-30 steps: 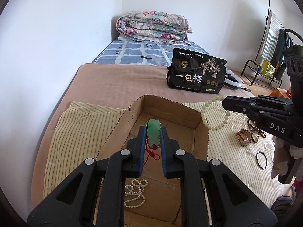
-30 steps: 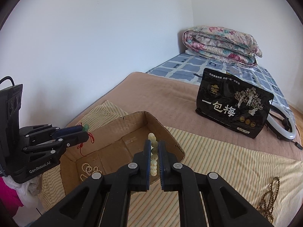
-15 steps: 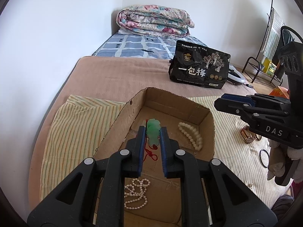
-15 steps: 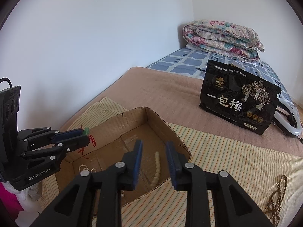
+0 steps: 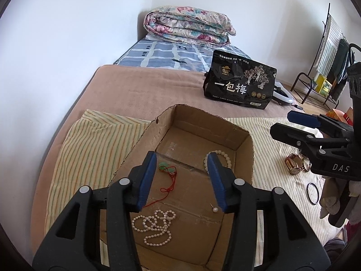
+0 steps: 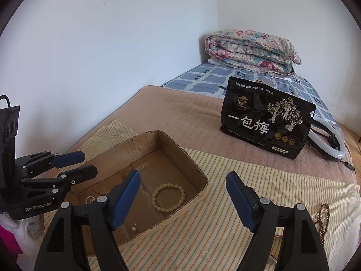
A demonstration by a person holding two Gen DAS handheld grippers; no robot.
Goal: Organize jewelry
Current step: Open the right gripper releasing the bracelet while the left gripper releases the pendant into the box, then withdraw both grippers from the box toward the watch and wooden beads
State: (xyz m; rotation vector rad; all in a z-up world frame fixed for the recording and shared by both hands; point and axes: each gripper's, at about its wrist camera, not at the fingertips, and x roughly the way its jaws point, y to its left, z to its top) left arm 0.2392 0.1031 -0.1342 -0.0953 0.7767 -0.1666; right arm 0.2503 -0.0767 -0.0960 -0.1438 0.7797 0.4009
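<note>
Change: the left gripper (image 5: 181,171), which was clamping the green jade pendant on a red cord (image 5: 167,167) a second ago, is now standing spread wide, and the pendant is lying loose on the floor of the open brown cardboard box (image 5: 244,149).
Right side: the right gripper (image 6: 182,197), shut on the pale bead bracelet (image 6: 168,197) a second ago, is now gaping and carrying nothing; the bracelet is resting in the box's far right corner.
Box contents: a white pearl necklace (image 5: 155,227) is lying coiled near the front, with a single pearl pin (image 5: 214,208) beside it.
Surroundings: the box is sitting on a yellow striped cloth (image 5: 90,149); a rose-gold wristwatch (image 5: 293,164) and a thin black ring (image 5: 312,192) are lying on the cloth to its right, outside it.
Background: a black snack bag with white characters (image 6: 266,117) is standing on the brown blanket, well behind the box.
</note>
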